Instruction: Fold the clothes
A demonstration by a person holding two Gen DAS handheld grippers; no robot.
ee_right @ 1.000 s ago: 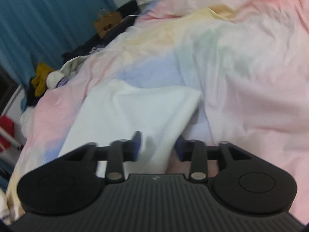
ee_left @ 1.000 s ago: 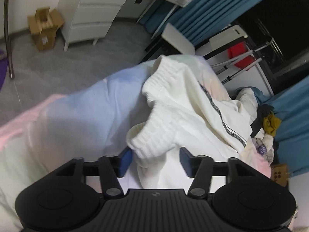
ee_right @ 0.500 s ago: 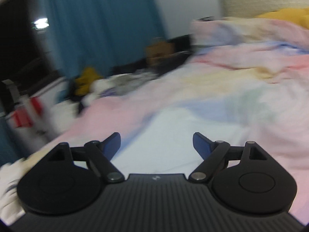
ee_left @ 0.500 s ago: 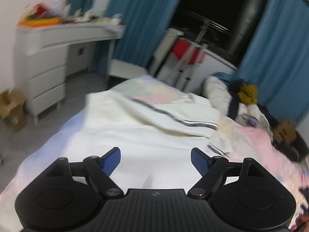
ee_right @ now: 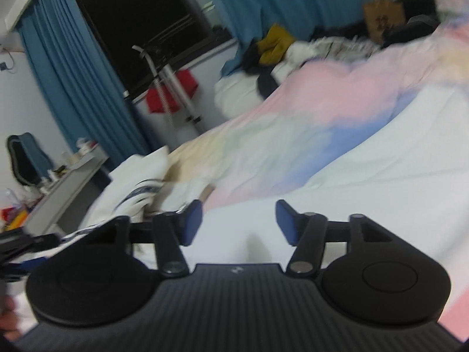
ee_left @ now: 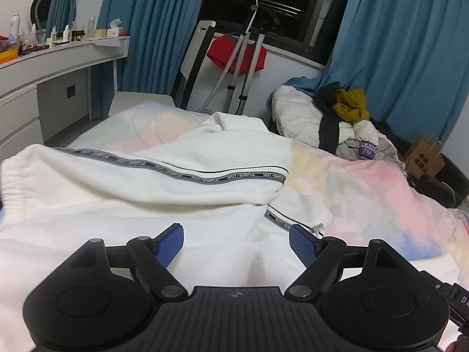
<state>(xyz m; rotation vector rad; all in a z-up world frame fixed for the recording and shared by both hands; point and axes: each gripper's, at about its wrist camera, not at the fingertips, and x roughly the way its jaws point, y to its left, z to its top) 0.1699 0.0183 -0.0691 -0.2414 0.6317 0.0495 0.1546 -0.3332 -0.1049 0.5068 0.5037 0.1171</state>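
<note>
A white garment with a dark lettered stripe [ee_left: 146, 193] lies rumpled on the pastel bedspread [ee_left: 366, 187]. My left gripper [ee_left: 236, 242] is open and empty just above the garment's near part. In the right wrist view the garment [ee_right: 366, 193] spreads flat under my right gripper [ee_right: 239, 221], which is open and empty. The garment's bunched striped part [ee_right: 137, 193] lies to its left. This view is blurred.
A pile of clothes [ee_left: 343, 123] sits at the far side of the bed. A garment steamer stand with a red cloth [ee_left: 237, 52] stands by the dark window. A white dresser [ee_left: 44, 67] is at the left. A brown paper bag [ee_left: 425, 158] stands at the right.
Both grippers have opened wide and let go of the white garment. Both cameras have tilted up from the bed toward the window side of the room.
</note>
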